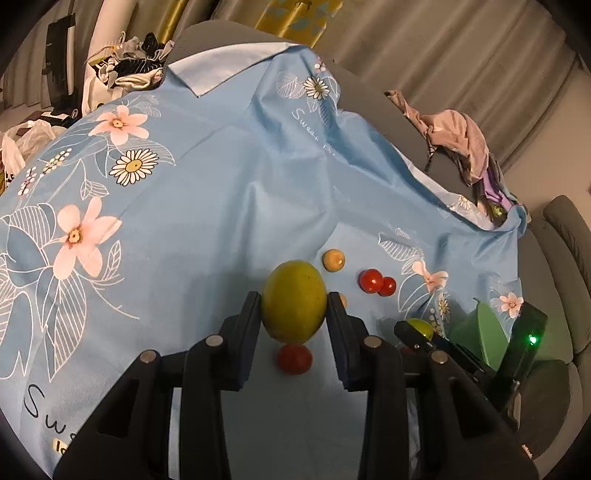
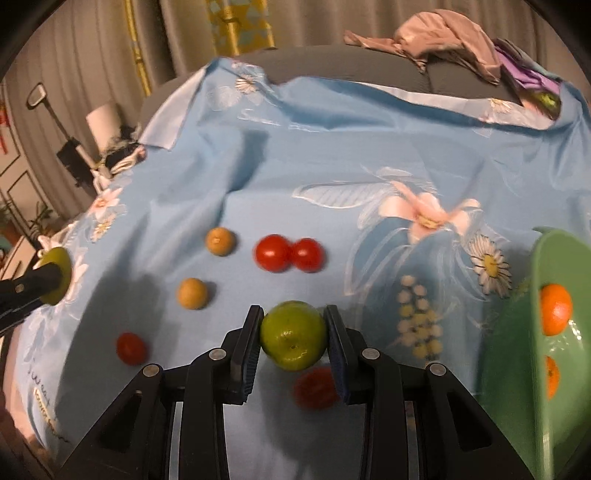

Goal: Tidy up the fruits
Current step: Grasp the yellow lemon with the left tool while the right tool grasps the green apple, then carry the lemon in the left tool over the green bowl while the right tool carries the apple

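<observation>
My left gripper [image 1: 294, 298] is shut on a yellow-green oval fruit [image 1: 294, 314], held above the blue floral cloth [image 1: 221, 192]. A green round fruit [image 2: 293, 339] sits between the pads of my right gripper [image 2: 293, 312], which is shut on it; a red tomato [image 2: 316, 387] lies under it. On the cloth lie two touching red tomatoes [image 2: 272, 253], two tan round fruits [image 2: 219, 240] [image 2: 192, 293] and a single tomato [image 2: 131, 348]. The green bowl [image 2: 509, 350] at the right holds two oranges [image 2: 556, 309].
The cloth covers a grey sofa [image 2: 332, 62] and is wrinkled toward the back. Heaped clothes [image 2: 443, 33] lie on the sofa back. In the right wrist view the left gripper [image 2: 48, 277] shows at the far left. Curtains hang behind.
</observation>
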Demonstrator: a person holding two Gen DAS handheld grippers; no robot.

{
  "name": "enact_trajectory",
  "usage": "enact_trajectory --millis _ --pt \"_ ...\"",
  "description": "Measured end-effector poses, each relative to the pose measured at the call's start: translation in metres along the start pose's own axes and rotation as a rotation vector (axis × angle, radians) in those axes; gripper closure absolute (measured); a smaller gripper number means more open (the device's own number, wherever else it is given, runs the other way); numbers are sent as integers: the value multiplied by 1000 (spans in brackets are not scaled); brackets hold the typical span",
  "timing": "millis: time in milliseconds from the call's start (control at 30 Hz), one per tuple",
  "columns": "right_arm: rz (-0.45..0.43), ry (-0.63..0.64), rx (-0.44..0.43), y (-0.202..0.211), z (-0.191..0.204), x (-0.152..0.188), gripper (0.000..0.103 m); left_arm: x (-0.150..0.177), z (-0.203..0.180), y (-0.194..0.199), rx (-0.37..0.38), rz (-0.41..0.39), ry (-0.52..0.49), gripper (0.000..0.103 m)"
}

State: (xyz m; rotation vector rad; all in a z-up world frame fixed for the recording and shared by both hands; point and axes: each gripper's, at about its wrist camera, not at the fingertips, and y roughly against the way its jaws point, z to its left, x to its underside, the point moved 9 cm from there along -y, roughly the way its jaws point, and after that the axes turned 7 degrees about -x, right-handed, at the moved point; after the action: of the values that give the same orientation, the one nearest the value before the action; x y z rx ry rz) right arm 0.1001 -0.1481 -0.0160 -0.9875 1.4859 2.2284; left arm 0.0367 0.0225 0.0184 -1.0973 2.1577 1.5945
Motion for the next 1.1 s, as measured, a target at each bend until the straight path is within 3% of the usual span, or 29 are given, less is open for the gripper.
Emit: enact_trajectory --millis 300,667,1100 --pt "-80 49 -93 7 27 -5 69 0 4 -7 -10 15 2 67" --pt "-109 28 -87 20 23 -8 69 2 6 -8 -33 9 6 67" --pt "-136 -5 -76 23 16 -13 69 0 -6 -2 3 -27 -1 67"
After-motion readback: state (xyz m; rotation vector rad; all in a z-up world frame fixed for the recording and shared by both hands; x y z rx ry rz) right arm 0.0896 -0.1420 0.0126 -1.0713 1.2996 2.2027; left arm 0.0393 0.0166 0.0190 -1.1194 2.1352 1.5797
